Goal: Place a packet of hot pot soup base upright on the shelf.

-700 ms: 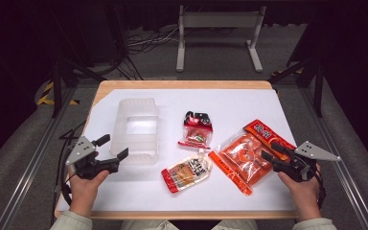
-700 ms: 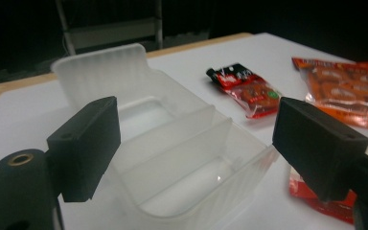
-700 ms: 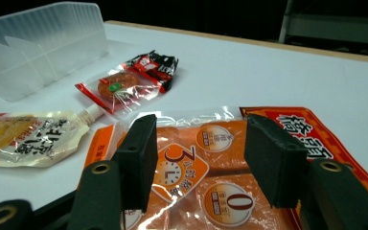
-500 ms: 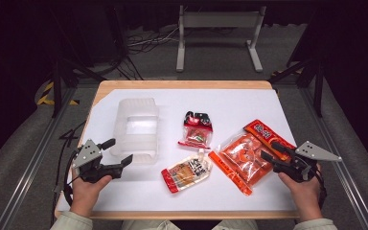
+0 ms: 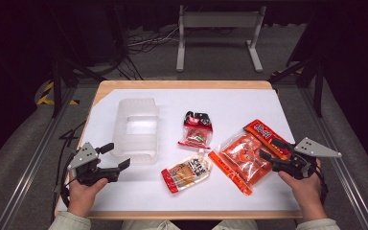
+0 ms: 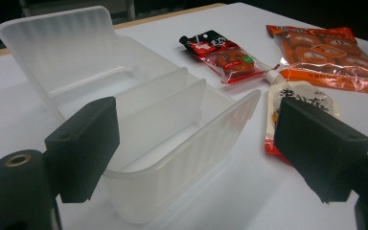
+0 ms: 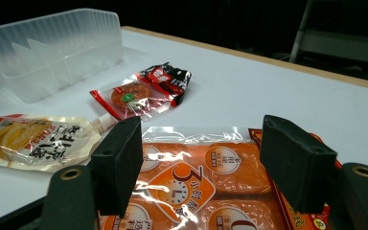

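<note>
Presently, both tools are seen spread wide with nothing gripped. Left gripper (image 5: 112, 163) is held low at the near left corner of the clear plastic divided bin (image 5: 135, 129) — its jaws frame that corner without touching it. Right gripper (image 5: 272, 155) is poised at the right edge of the large orange snack bag (image 5: 242, 158); contact cannot be told. Spouted pouch (image 5: 188, 171) and small red-black packet (image 5: 196, 130) lie between, on the white tabletop (image 5: 230, 103)

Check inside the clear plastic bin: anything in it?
The clear bin looks empty: two translucent dividers and bare floor show. All three snack packs lie outside on the white table. Its frosted walls blur the lowest corners.
</note>
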The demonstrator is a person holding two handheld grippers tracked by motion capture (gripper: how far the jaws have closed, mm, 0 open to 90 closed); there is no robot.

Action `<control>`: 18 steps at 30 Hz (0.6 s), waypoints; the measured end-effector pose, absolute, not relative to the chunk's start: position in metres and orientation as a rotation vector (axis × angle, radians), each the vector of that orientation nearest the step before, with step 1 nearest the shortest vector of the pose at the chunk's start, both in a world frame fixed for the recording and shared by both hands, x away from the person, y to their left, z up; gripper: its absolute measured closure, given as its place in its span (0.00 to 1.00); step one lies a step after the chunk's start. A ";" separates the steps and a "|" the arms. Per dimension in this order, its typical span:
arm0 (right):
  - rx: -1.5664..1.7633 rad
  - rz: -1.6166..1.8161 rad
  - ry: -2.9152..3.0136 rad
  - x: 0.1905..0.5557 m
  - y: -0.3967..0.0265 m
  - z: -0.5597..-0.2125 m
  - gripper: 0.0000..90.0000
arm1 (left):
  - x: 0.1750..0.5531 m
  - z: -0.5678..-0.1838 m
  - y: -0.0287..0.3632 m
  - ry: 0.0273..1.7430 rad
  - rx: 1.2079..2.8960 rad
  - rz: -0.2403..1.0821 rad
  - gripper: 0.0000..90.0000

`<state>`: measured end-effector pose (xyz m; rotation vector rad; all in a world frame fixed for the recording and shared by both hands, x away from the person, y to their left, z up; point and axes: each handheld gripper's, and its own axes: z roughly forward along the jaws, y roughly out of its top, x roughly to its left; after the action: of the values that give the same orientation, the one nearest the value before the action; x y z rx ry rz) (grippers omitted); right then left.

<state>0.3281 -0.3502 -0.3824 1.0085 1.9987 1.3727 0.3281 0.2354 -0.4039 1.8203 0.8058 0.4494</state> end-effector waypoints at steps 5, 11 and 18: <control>1.005 1.356 1.994 0.336 -0.352 -0.379 0.36 | 0.327 -0.406 0.235 0.822 1.817 0.447 0.18; 1.066 1.234 1.952 0.352 -0.356 -0.379 0.40 | 0.326 -0.405 0.234 0.813 1.829 0.461 0.18; 1.124 1.207 1.938 0.365 -0.368 -0.381 0.43 | 0.326 -0.406 0.234 0.817 1.850 0.477 0.18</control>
<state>0.3653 -0.3683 -0.3810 1.1243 1.9380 1.2069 0.3261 0.2336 -0.4065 1.8496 0.8172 0.4770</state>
